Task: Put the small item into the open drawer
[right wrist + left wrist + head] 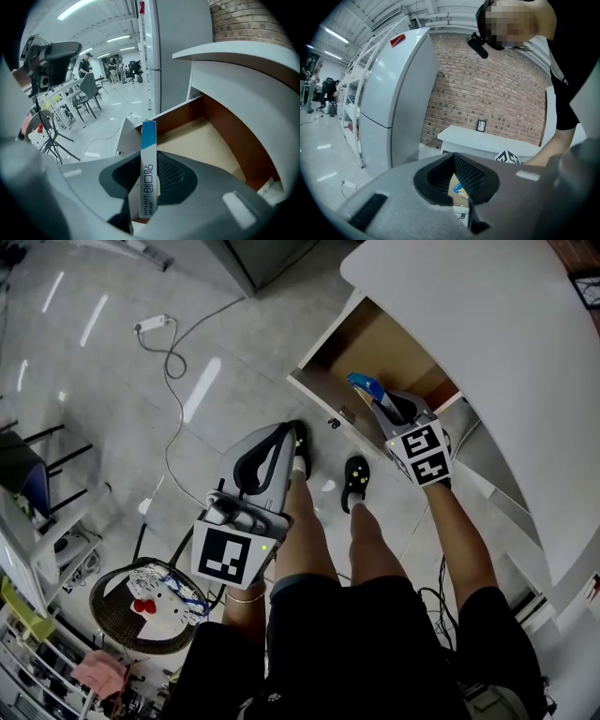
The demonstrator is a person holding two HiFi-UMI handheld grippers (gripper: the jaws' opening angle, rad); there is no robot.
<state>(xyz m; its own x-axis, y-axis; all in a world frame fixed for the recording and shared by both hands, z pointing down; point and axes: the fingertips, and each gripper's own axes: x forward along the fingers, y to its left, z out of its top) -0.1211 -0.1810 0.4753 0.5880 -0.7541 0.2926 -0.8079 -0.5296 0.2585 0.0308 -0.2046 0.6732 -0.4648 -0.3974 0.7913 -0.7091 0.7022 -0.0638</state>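
Head view: looking steeply down past bare legs and black shoes (355,479) onto a glossy grey floor. At upper right, open wooden drawer with a white front (370,338), pulled out from under a white desk top (487,352). Just above the drawer's front part, right gripper (375,401), clamped on a slim white-and-blue cardboard box (366,385); box held in the air, not lying in the drawer.

Right gripper view: same box (147,173) standing on edge between the dark ribbed pads (171,176), pressed from both sides, blue end pointing outward toward the drawer's brown wall and pale bottom (201,140).

Lower left of the head view: left gripper (286,435), well apart from the drawer, tips pointing toward it. Left gripper view: fingertips brought together, nothing pinched, only a hollow between the curved black pads (471,176). Behind, tall white refrigerator (393,93) and red brick wall (497,89). On the floor, white power strip (155,324) with a looping cable.
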